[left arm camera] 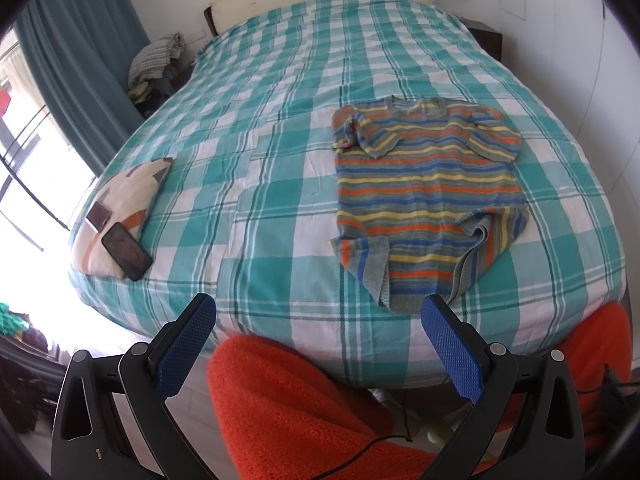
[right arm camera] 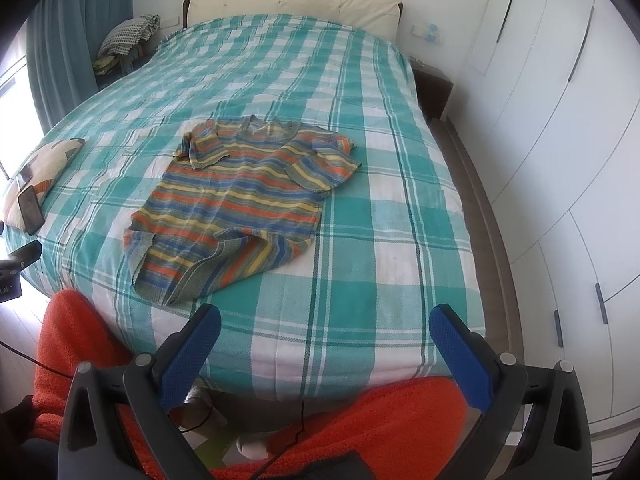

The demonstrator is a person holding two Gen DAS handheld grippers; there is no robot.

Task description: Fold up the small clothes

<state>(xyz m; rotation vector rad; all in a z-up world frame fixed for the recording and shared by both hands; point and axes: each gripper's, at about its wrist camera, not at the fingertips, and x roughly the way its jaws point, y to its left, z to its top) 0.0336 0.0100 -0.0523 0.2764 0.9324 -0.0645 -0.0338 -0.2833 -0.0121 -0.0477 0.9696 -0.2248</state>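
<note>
A small striped knit sweater (left arm camera: 424,196) in orange, yellow, blue and grey lies spread on the bed, collar away from me, both sleeves folded in over the chest and the hem rumpled. It also shows in the right wrist view (right arm camera: 244,196). My left gripper (left arm camera: 318,320) is open and empty, held above the bed's near edge, just short of the sweater's hem. My right gripper (right arm camera: 324,330) is open and empty over the near edge of the bed, to the right of the hem.
The bed has a teal and white checked cover (left arm camera: 280,128) (right arm camera: 360,240). A pillow (left arm camera: 120,212) with two phones (left arm camera: 126,246) lies at its left edge. White wardrobe doors (right arm camera: 560,160) run along the right. Orange fleece legs (left arm camera: 288,412) are below the grippers.
</note>
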